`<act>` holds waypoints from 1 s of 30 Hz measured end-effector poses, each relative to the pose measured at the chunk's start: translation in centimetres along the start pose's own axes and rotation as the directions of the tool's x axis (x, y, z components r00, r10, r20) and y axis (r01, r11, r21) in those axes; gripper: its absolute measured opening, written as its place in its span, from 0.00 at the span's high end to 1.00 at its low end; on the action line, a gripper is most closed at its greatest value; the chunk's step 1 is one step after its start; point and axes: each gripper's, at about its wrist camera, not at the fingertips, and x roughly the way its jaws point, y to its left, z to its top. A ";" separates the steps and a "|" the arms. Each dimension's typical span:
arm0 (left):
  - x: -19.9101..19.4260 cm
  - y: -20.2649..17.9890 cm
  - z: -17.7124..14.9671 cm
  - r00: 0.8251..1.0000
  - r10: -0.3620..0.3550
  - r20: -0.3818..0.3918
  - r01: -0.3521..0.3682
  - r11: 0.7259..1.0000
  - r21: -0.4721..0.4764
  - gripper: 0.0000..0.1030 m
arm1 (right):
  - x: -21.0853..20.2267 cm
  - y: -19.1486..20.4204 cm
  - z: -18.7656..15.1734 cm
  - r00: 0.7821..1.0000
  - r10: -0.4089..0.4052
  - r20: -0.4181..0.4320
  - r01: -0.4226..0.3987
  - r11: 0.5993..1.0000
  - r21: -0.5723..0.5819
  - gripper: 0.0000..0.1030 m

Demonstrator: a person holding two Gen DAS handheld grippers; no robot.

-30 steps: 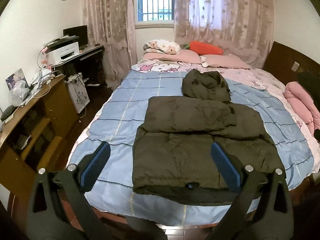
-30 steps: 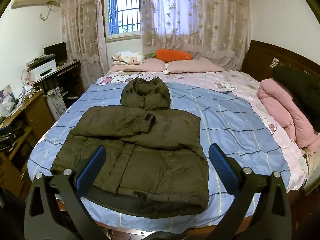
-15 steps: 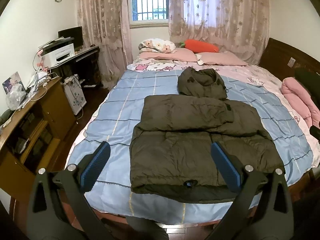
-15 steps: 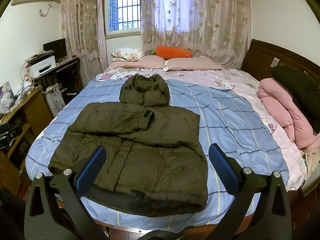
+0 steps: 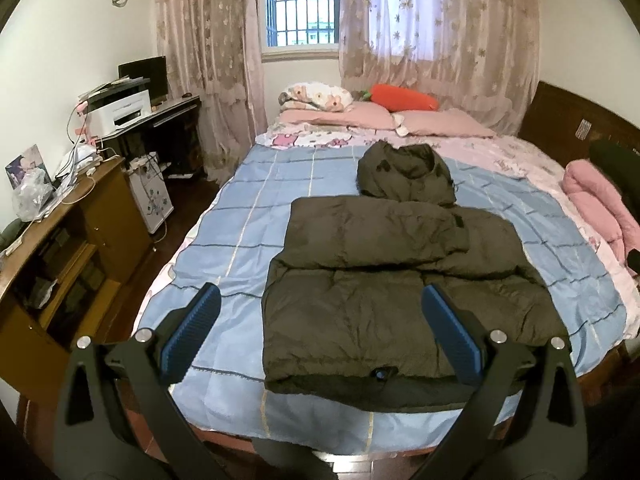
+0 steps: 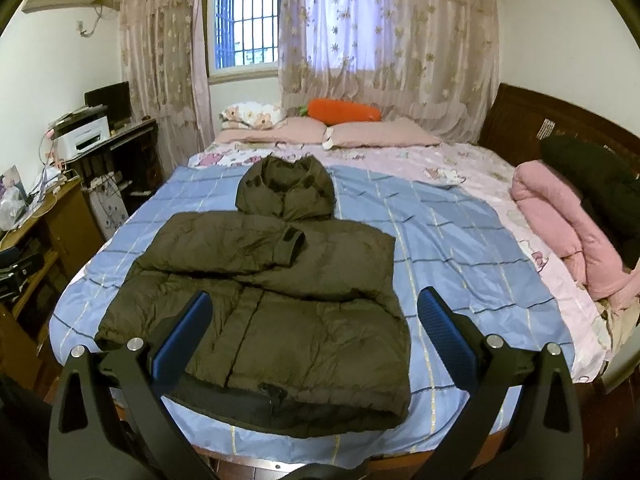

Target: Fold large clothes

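We hold the left gripper (image 5: 316,336) and right gripper (image 6: 314,334) spread wide and empty above the near hem of the padded jacket (image 6: 264,292), which lies on the blue bedspread (image 6: 448,240). Its 2 sleeves are crossed over the chest; hood and body remain unfolded.

Left wrist view: dark garment (image 5: 616,172) by headboard cut by frame's right edge; type not determinable. Pink quilt (image 5: 600,208) runs out of frame at right. Puffer jacket (image 5: 384,280) near hem partly hidden behind gripper finger (image 5: 452,336).

Right wrist view: jacket's lower left corner hidden behind finger (image 6: 180,336). Headboard label (image 6: 545,129) too small to read. Desk items (image 6: 16,200) at left cut off, blurred. Bed's (image 6: 460,240) foot edge hidden below gripper frame.
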 end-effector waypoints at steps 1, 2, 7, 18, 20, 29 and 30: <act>-0.1 0.0 0.2 1.000 -0.002 0.003 0.002 1.000 -0.001 0.02 | -0.5 0.0 0.2 1.000 0.004 0.007 -0.004 1.000 0.003 0.01; -0.3 0.1 0.4 1.000 -0.002 -0.001 0.002 1.000 0.000 0.02 | -1.0 0.0 0.4 1.000 0.009 0.011 -0.009 1.000 0.012 0.01; -1.3 -0.3 1.4 0.988 -0.115 -0.102 0.113 0.993 -0.018 0.02 | -3.7 0.4 1.4 0.998 0.053 -0.025 -0.052 0.999 0.009 0.01; -0.3 -0.7 3.4 0.977 -0.120 -0.177 0.121 0.993 -0.009 0.02 | -3.7 2.1 3.6 0.988 0.070 -0.138 -0.077 0.996 -0.046 0.01; 0.5 -1.1 4.8 0.979 -0.101 -0.177 0.105 0.994 0.013 0.02 | -2.3 2.0 5.2 0.987 0.066 -0.145 -0.074 0.996 -0.045 0.01; 10.0 -3.6 12.9 0.972 -0.060 -0.227 0.077 0.995 0.070 0.02 | 9.3 0.4 13.8 0.966 0.084 -0.243 -0.085 0.996 0.007 0.01; 11.2 -3.9 14.0 0.971 -0.057 -0.232 0.076 0.994 0.075 0.02 | 10.6 0.1 14.8 0.965 0.087 -0.249 -0.085 0.996 0.018 0.01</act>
